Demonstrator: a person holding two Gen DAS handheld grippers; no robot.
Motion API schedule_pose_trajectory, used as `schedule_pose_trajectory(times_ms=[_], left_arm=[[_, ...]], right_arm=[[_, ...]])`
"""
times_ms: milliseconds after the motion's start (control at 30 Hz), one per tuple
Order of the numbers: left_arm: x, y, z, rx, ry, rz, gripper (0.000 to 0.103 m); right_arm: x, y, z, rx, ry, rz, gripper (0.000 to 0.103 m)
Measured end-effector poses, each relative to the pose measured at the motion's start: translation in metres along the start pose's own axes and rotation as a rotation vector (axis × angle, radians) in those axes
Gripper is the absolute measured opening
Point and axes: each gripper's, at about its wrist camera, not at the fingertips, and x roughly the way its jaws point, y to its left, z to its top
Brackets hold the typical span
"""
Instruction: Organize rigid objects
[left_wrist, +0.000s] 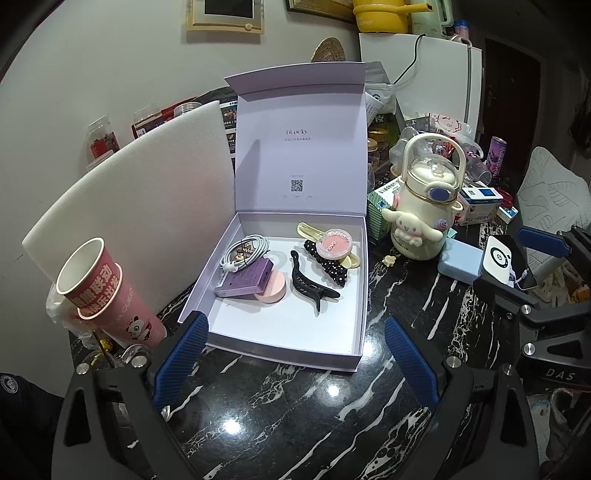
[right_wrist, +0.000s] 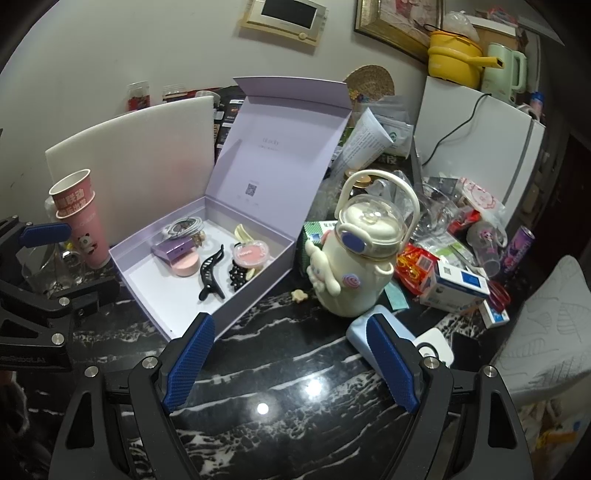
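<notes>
Lilac cardboard box (left_wrist: 291, 347), lid up, already holds black claw clip (left_wrist: 310, 290), pink blush pot (left_wrist: 334, 243) and purple carton (left_wrist: 245, 282). Left gripper (left_wrist: 295, 354) and right gripper (right_wrist: 291, 363) both gape, empty, over black marble table (right_wrist: 295, 424). Likely next: small cream clip (right_wrist: 300, 295) at box's 3 o'clock. Approach it low, straddle its short axis, then drop it on bare box floor at 6 o'clock.

Dim indoor light from above. Two bright glare spots shine on the black marble table (left_wrist: 295, 406) before the fingers. Edges bend strongly, corners go dark.
</notes>
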Motion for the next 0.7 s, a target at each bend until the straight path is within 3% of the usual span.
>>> schedule_pose_trajectory(times_ms=[700], left_arm=[[0.0043,-0.0039,-0.0008,0.021,0.017,-0.003,0.097]], right_arm=[[-0.0007,-0.0014,-0.0019,-0.002,0.005,-0.005,0.085]])
